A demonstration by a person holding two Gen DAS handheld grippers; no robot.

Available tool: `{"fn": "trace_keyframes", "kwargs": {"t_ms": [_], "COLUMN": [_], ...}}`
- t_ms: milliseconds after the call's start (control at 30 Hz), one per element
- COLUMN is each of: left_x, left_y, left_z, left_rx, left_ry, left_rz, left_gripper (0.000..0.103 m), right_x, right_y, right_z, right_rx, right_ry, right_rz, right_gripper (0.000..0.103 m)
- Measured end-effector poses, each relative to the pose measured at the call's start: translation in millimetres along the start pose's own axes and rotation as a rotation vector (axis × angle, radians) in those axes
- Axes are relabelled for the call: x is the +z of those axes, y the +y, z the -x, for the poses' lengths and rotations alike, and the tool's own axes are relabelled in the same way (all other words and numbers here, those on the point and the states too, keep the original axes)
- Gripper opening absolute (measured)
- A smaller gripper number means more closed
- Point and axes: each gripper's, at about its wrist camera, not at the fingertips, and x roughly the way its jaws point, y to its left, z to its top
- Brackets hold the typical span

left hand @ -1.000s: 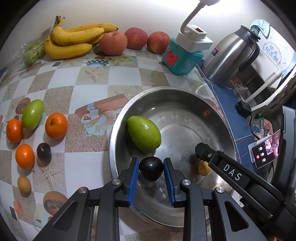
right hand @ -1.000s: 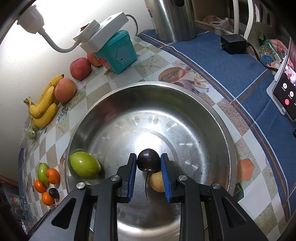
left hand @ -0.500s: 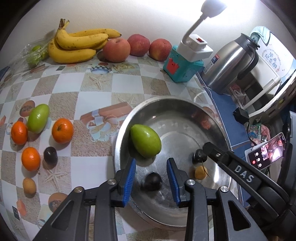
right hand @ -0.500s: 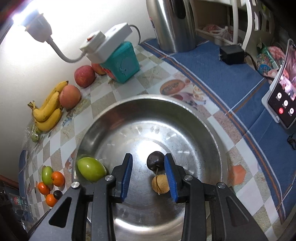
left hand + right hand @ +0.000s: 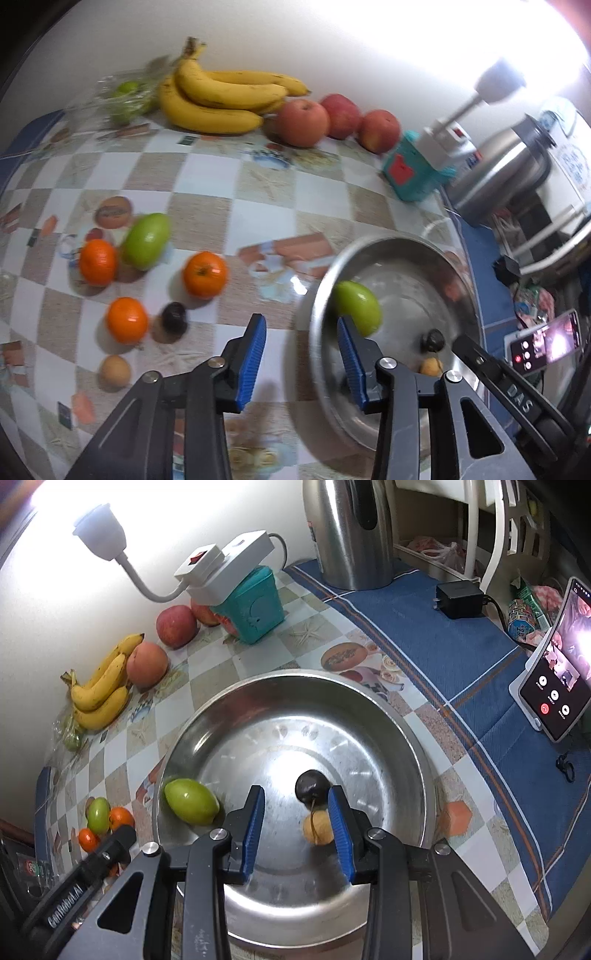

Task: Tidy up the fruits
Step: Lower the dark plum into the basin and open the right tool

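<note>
A steel bowl [image 5: 417, 760] holds a green mango [image 5: 191, 806], a dark plum [image 5: 311, 786] and a small tan fruit [image 5: 317, 827]. My right gripper [image 5: 295, 827] is open and empty above the bowl, the plum and tan fruit by its right finger. My left gripper [image 5: 301, 356] is open and empty over the bowl's left rim [image 5: 314, 325]. On the table to its left lie three oranges [image 5: 205, 274], a green mango [image 5: 146, 240], a dark plum [image 5: 174, 316] and a tan fruit [image 5: 115, 370].
Bananas [image 5: 218, 99], three red apples [image 5: 303, 123] and a bag of green fruit [image 5: 125, 96] line the back wall. A teal box with a power strip and lamp [image 5: 243, 598], a steel kettle [image 5: 351, 531], a charger [image 5: 460, 600] and a phone [image 5: 557, 679] stand to the right.
Both grippers opened and released dark plums into the bowl. My left gripper then swung left over the rim toward the table fruits. My right gripper drew back and up.
</note>
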Motion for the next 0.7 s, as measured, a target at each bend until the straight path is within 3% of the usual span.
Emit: {"fn": "trace_keyframes", "kwargs": {"t_ms": [200,500,567,633,700], "left_x": [5.5,7.7,7.9,7.8,7.5], "left_y": [22.5,41.9,44.5,47.0,48.7], "left_z": [7.7,18.6,18.8,18.5,16.9], "left_rx": [0.069,0.112,0.119,0.124,0.131], "left_ry": [-0.002,-0.012,-0.010,-0.008,-0.004], "left_rz": [0.050,0.092,0.103,0.113,0.122], "left_gripper": [0.048,0.049,0.054,0.070,0.076], "right_x": [-4.5,-7.1,-6.8,-6.6,-7.1], "right_y": [4.6,13.6,13.7,12.6,12.6], "right_z": [5.7,10.6,9.2,7.2,4.5], "right_rx": [0.011,0.015,0.016,0.022,0.024], "right_ry": [0.014,0.015,0.021,0.032,0.043], "right_rz": [0.017,0.050,0.047,0.040,0.038], "right_gripper": [0.036,0.036,0.038,0.046,0.057]}}
